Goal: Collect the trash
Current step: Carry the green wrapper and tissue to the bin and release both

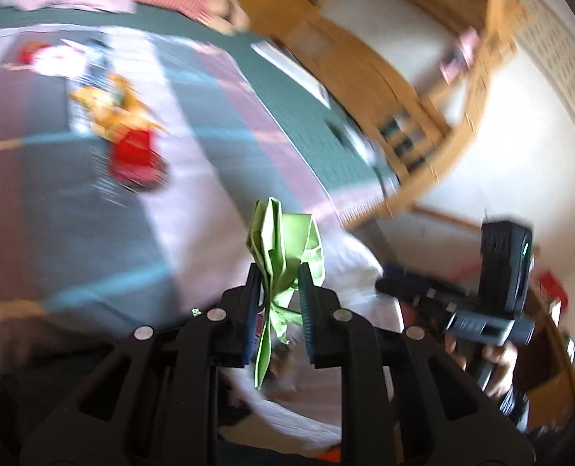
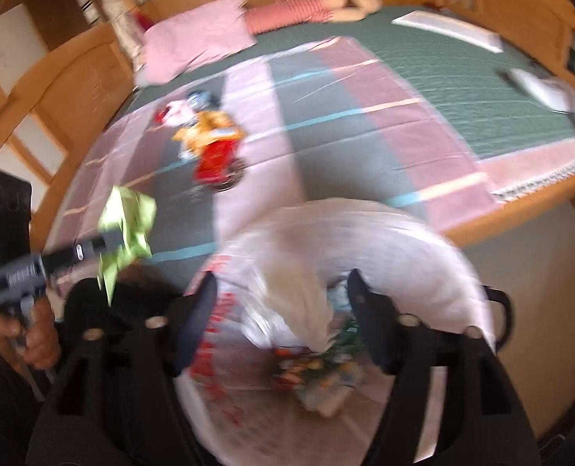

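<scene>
Crumpled green paper wrapper (image 1: 283,248) pinched in left gripper (image 1: 276,291), frame centre; right gripper (image 2: 281,303) wide, empty, over white plastic bag (image 2: 404,240). Next: release into bag.

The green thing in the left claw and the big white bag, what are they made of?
The green thing looks like thin paper or a wrapper: matte, with sharp folds and creases, pinched in the left claw. The white bag looks like thin plastic: glossy, see-through and crinkly, with colourful trash showing through it. The blur leaves both a bit uncertain.
</scene>
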